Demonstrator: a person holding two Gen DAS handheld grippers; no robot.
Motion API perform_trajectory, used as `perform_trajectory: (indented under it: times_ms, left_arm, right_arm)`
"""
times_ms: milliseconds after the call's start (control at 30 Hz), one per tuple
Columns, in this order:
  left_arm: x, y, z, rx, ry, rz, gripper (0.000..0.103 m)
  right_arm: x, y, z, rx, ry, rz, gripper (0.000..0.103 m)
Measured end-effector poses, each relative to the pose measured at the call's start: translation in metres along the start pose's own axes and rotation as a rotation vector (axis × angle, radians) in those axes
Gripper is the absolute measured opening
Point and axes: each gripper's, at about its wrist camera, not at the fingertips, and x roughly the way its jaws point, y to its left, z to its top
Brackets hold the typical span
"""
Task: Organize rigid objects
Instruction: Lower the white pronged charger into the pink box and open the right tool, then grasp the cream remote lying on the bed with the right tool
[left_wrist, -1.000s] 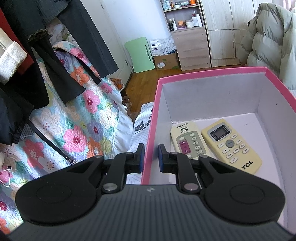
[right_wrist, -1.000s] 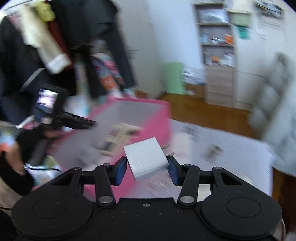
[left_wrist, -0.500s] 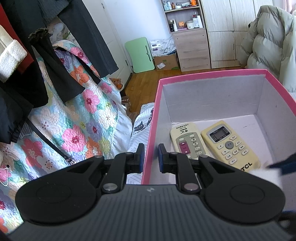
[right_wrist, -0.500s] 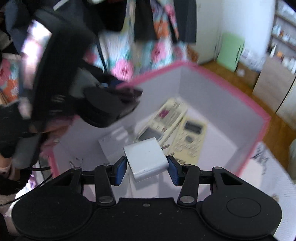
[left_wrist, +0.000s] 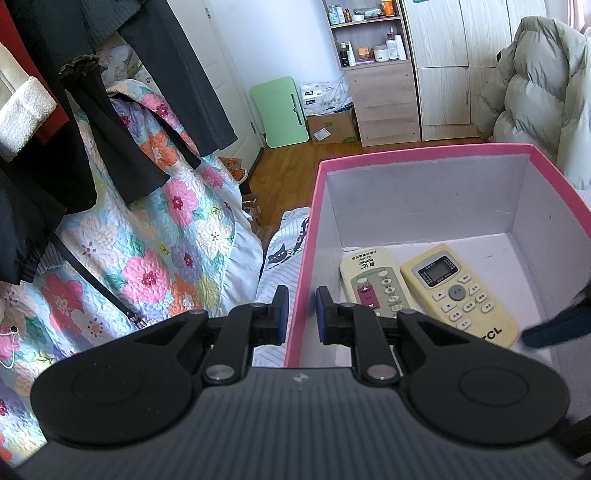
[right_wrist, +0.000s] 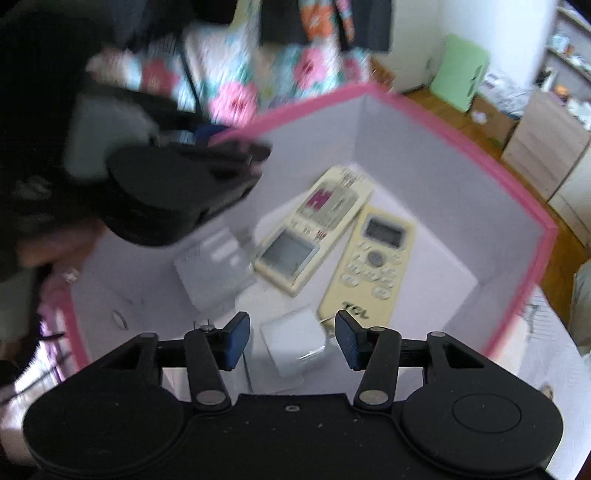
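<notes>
Right gripper (right_wrist: 291, 341), low centre of the right wrist view, opening, blue pads standing clear either side of the white plug adapter (right_wrist: 293, 341); no pad pressing on it, so released or as good as released. Adapter lying low in that frame on the floor of the pink box (right_wrist: 517, 206), prongs pointing toward the yellow remote (right_wrist: 369, 266), just beside it. Cream remote (right_wrist: 314, 225) alongside, angled across the centre; a flat white block (right_wrist: 214, 269) left of centre, blurred, nature unclear.

Left gripper (left_wrist: 298, 314), centre of the left wrist view, nearly closed, pinching the box's pink side wall (left_wrist: 303, 266) between its pads and steadying it.

Adapter likely light, hard and stiff, smooth plastic, apt to slip or twist in a loose pinch; best taken across the two flat faces, away from the metal prongs. Remotes also rigid and light; best gripped across the narrow width, off the buttons and screen.

Box probably thin card: walls liable to flex, floor smooth enough for sliding. Box seemingly resting on striped bedding (left_wrist: 273, 280), a soft footing, hence the steadying pinch. Floral quilt (left_wrist: 147, 236) and hanging dark clothes (left_wrist: 110, 110) at left, wooden floor (left_wrist: 288, 166) and shelf unit (left_wrist: 376, 74) in the upper middle, puffy jacket (left_wrist: 535, 85) upper right.
</notes>
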Motion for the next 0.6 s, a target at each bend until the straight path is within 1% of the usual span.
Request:
perform_trajectory:
  times_ms: [133, 167, 233, 333, 433, 533, 600]
  left_arm:
    - [-0.001, 0.001, 0.001, -0.006, -0.008, -0.002, 0.015]
    - [-0.002, 0.002, 0.001, -0.007, -0.011, -0.003, 0.015]
    - [-0.002, 0.002, 0.001, -0.005, -0.011, -0.002, 0.015]
    - [-0.003, 0.002, 0.001, 0.008, -0.016, -0.010, 0.015]
    - [-0.004, 0.002, 0.000, 0.007, -0.015, -0.006, 0.014]
    - [-0.004, 0.002, 0.000, 0.007, -0.015, -0.001, 0.013]
    - [-0.004, 0.003, 0.001, 0.011, -0.015, -0.001, 0.013]
  right_arm:
    - [-0.050, -0.011, -0.022, 0.093, -0.139, -0.013, 0.057]
    - [-0.065, -0.015, -0.030, 0.126, -0.174, -0.014, 0.057]
    - [-0.098, -0.022, -0.049, 0.197, -0.272, -0.051, 0.057]
    - [-0.136, -0.033, -0.079, 0.283, -0.363, -0.046, 0.057]
    - [-0.156, -0.047, -0.113, 0.398, -0.386, -0.067, 0.058]
    - [-0.159, -0.059, -0.144, 0.494, -0.372, -0.128, 0.060]
    - [-0.153, -0.074, -0.168, 0.606, -0.368, -0.155, 0.060]
